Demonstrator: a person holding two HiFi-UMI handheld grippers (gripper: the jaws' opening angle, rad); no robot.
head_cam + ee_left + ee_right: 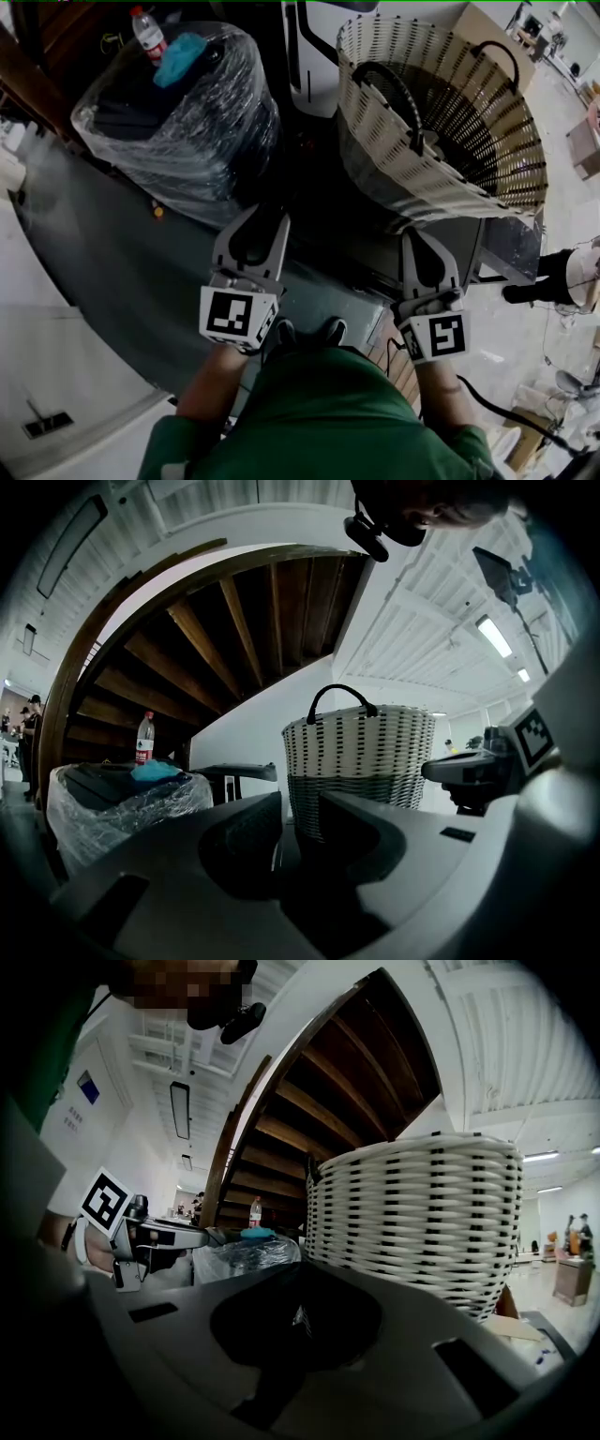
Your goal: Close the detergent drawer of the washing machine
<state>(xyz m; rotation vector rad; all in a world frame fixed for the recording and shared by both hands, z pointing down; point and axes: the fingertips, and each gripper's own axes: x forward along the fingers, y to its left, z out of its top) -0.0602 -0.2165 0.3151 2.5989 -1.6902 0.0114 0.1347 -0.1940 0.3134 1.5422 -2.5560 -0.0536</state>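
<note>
No detergent drawer shows in any view. A dark machine body (469, 246) stands under a white woven basket (441, 122), straight ahead of me. My left gripper (265, 214) hovers at waist height, pointing at the gap left of the basket (361, 761). Its jaws are open by a narrow gap, with nothing between them (298, 803). My right gripper (419, 234) is held beside it, just short of the dark body's near edge. Its jaws are shut and empty (298, 1274), and the basket (422, 1213) looms close on their right.
A plastic-wrapped bundle (178, 112) stands at the left, with a water bottle (148, 33) and a blue cloth (180, 54) on top. A wooden staircase (234, 621) rises overhead. My shoes (305, 333) stand on a grey floor strip (112, 272). Another person's foot (534, 286) is at the right.
</note>
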